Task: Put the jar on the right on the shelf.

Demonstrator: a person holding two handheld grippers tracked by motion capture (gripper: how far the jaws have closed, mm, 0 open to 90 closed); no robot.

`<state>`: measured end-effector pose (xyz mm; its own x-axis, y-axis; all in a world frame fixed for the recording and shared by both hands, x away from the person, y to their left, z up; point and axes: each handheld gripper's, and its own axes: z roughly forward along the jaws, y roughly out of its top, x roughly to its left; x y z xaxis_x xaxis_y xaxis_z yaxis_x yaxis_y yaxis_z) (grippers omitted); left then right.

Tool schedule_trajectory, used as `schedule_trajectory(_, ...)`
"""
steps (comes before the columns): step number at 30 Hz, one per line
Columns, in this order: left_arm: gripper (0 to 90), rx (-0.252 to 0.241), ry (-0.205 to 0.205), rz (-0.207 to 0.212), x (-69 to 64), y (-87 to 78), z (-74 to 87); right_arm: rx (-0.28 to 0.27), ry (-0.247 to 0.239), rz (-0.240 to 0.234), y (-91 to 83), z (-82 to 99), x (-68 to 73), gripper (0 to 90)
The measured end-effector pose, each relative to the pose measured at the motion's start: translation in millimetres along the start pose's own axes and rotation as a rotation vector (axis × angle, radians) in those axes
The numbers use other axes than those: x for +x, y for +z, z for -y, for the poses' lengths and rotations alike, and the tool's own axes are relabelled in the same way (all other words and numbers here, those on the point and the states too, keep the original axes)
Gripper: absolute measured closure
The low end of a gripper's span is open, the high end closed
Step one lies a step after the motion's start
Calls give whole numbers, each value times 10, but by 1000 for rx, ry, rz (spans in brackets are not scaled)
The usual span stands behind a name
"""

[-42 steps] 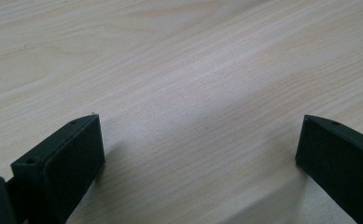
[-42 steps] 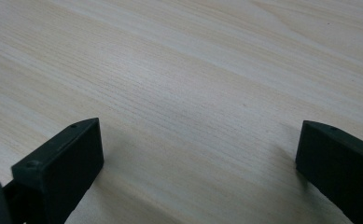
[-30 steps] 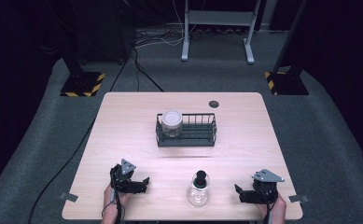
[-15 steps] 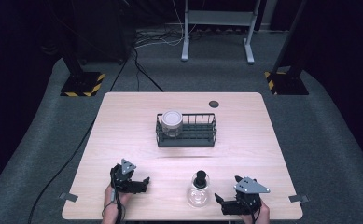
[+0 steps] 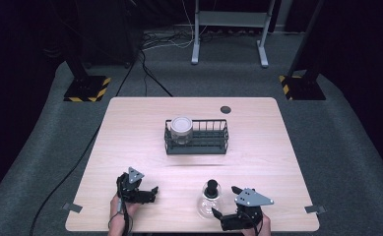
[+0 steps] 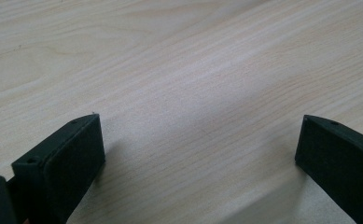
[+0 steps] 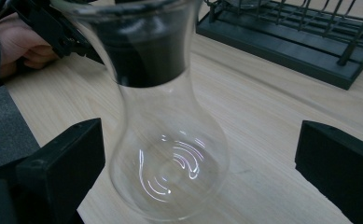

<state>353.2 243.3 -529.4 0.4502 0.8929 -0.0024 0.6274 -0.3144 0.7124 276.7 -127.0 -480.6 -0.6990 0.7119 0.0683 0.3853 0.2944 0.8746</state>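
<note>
Now, with your right gripper's fingers spread beside the glass flask, centre them on its belly and close gently; left gripper fingers rest apart.

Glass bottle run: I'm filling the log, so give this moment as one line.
right gripper: open, jaws flank glass bottle, no grip | left gripper: open, idle on table | wire basket: holds jar

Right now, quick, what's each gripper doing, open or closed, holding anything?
Left gripper: open, holding nothing, jaws over bare table.
Right gripper: open, jaws either side of the glass bottle, not clamped on it.
</note>
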Motion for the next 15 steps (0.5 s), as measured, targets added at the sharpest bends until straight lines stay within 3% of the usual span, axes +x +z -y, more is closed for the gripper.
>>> schedule_trajectory(15, 9, 3, 2, -1, 0, -1, -1, -38, -22, -40, 185, -133, 99, 0)
